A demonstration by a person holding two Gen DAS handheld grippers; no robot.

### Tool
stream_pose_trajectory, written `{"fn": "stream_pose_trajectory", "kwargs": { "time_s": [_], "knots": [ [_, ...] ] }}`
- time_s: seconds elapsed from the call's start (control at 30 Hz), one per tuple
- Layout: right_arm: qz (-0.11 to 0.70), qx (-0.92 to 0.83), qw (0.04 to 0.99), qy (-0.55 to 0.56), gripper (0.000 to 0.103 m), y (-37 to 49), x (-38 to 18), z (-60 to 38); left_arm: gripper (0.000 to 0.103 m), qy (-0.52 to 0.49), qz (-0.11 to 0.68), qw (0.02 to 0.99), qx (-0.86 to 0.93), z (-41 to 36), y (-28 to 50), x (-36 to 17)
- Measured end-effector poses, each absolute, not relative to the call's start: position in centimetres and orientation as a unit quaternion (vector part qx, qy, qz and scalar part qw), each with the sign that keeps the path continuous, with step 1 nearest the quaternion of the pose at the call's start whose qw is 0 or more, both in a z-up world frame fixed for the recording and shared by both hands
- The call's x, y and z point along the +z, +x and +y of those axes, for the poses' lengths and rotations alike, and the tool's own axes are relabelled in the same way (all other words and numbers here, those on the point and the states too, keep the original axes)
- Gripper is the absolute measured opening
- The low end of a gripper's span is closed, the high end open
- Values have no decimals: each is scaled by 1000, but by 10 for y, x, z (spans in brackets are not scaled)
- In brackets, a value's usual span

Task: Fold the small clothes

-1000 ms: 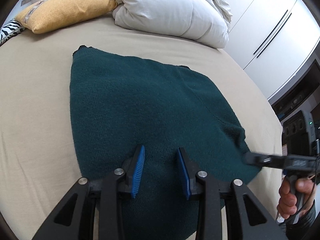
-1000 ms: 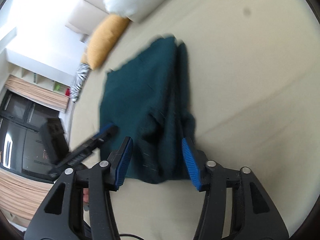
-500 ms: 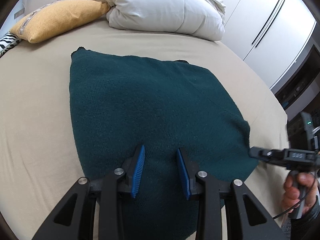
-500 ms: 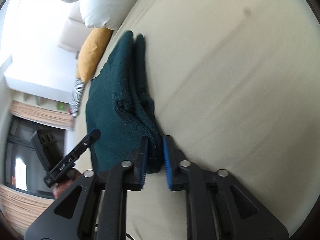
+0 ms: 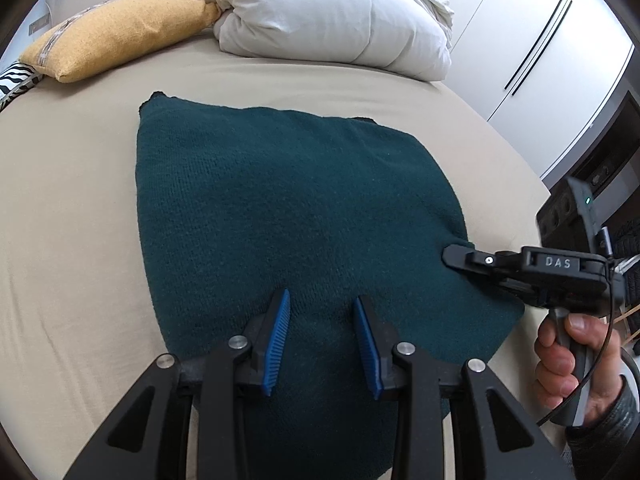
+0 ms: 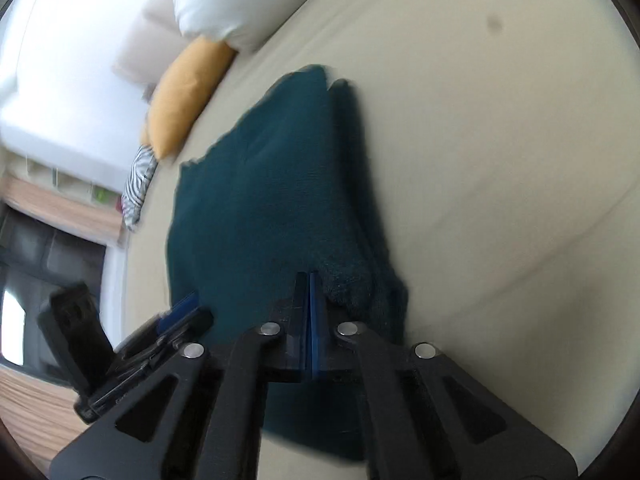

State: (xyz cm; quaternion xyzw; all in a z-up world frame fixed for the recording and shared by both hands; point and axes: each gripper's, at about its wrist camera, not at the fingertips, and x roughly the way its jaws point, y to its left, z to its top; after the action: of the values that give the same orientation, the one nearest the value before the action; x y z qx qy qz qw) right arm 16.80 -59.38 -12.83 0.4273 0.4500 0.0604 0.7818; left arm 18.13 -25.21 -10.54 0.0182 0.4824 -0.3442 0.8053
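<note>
A dark green knitted garment (image 5: 288, 216) lies folded on the beige bed (image 5: 72, 208). My left gripper (image 5: 320, 316) is open and hovers over the garment's near edge, with cloth below the gap. My right gripper (image 6: 308, 292) is shut, its pads pressed together at the garment's (image 6: 272, 208) right-hand folded edge, and it seems to pinch the cloth. In the left wrist view the right gripper (image 5: 456, 254) reaches in from the right, its tip on the garment's edge. The left gripper (image 6: 176, 316) shows at the lower left of the right wrist view.
A mustard cushion (image 5: 116, 32) and a white folded duvet (image 5: 332, 16) lie at the head of the bed. A zebra-print pillow (image 5: 14, 82) is at the far left. White wardrobe doors (image 5: 532, 52) stand beyond the bed's right side.
My right gripper closed from wide open to fully shut at the garment's right edge. The left gripper stayed open over the near edge and shifted slightly.
</note>
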Motion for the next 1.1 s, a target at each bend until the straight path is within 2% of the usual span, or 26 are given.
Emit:
{"fn": "stream_pose_trajectory", "kwargs": {
  "time_s": [0.1, 0.23, 0.3, 0.43, 0.53, 0.57, 0.63, 0.73, 0.87, 0.9, 0.93, 1.0, 1.1],
  "knots": [
    [417, 78, 767, 482, 0, 152, -138, -611, 36, 26, 480, 808, -340, -255, 180, -105],
    [420, 45, 785, 453, 0, 137, -114, -610, 36, 32, 478, 811, -337, -255, 179, -106],
    [417, 31, 801, 429, 8, 132, -95, -601, 36, 34, 477, 811, -336, -254, 179, -106],
    [408, 96, 807, 416, 8, 129, -72, -566, 36, 38, 475, 813, -334, -255, 176, -106],
    [466, 119, 788, 385, 8, 134, -95, -538, 36, 43, 477, 811, -334, -256, 175, -105],
    [488, 108, 783, 371, 4, 133, -107, -534, 36, 46, 477, 811, -335, -256, 175, -106],
    [476, 114, 779, 392, 0, 123, -128, -540, 36, 50, 473, 812, -338, -256, 175, -106],
    [459, 106, 764, 441, 0, 105, -139, -561, 36, 48, 474, 811, -340, -255, 178, -106],
    [481, 85, 769, 412, 0, 88, -126, -569, 34, 32, 481, 806, -345, -246, 180, -93],
    [489, 78, 771, 401, 9, 87, -121, -570, 33, 27, 479, 808, -342, -242, 180, -82],
    [492, 74, 773, 393, 9, 84, -110, -573, 33, 28, 470, 814, -340, -239, 181, -74],
    [471, 90, 785, 392, 9, 84, -89, -580, 33, 41, 435, 838, -326, -235, 186, -54],
    [437, 123, 806, 379, 9, 106, -55, -586, 33, 52, 425, 851, -305, -241, 211, -45]
  ]
}}
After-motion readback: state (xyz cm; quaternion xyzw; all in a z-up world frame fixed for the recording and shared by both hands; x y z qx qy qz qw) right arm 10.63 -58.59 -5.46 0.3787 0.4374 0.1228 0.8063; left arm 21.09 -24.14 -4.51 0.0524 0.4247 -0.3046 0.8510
